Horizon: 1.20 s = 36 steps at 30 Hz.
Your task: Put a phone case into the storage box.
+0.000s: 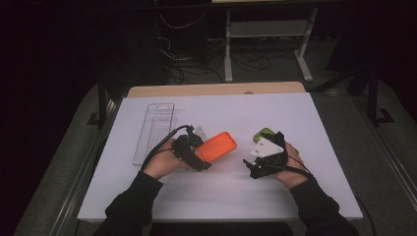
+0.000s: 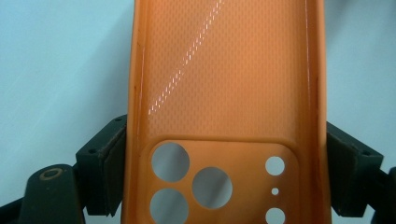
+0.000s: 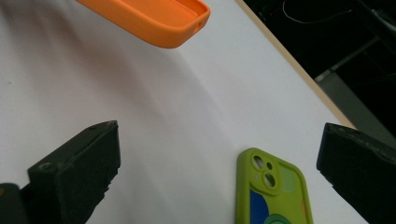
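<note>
your right tool, jaws apart and empty, sits nearest the green phone, lengthwise just ahead; left tool clamps the orange case.

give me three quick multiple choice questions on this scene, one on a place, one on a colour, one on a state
1. Where does the clear tray lie?
A. left of the left tool
B. right of the right tool
C. between the tools

2. What colour is the phone case in the left tool?
A. blue
B. orange
C. black

3. How does the right tool stand?
A. shut on the green phone
B. open, holding nothing
C. shut on the tray

A: high view shows the tray farthest left.
B: it is orange in every view.
B: wide jaws, the phone flat on the table.
</note>
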Available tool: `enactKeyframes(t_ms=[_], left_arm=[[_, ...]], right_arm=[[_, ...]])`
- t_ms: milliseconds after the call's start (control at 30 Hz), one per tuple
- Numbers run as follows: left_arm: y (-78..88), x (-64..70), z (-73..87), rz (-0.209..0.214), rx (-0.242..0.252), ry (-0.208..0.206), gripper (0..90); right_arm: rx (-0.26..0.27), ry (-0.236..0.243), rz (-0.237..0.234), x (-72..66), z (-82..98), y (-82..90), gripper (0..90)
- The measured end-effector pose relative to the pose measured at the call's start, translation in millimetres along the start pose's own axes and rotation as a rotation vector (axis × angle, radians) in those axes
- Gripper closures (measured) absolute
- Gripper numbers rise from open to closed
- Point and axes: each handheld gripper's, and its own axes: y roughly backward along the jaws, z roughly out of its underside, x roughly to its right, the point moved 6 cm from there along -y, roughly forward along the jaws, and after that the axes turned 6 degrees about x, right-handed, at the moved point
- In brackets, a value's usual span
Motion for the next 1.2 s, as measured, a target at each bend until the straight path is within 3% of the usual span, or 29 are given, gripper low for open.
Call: enactKeyframes(t_ms=[133, 167, 267, 767, 933, 1200], left_arm=[[0.0, 0.1, -0.3, -0.001, 0.001, -0.004, 16.3], [0.0, 0.2, -0.3, 0.000, 0.001, -0.006, 16.3], [0.9, 1.3, -0.8, 0.003, -0.002, -0.008, 16.3], [0.0, 3.5, -1.9, 0.003, 0.003, -0.004, 16.4], [0.8, 3.2, -2.8, 0.000, 0.000, -0.005, 16.4], [0.6, 5.4, -3.7, 0.003, 0.001, 0.005, 16.4]], right_arm=[[0.001, 0.043, 0.017, -1.3, -1.0, -0.1, 0.0], [-0.002, 0.084, 0.027, -0.1, -0.9, -0.2, 0.0], [-0.002, 0.122, 0.047, -0.9, -2.5, 0.3, 0.0], [0.026, 0.293, 0.132, -10.8, -12.5, 2.5, 0.0], [0.035, 0.473, 0.175, -10.2, -13.2, 1.1, 0.0], [0.041, 0.565, 0.218, -17.9, -15.3, -1.1, 0.0]])
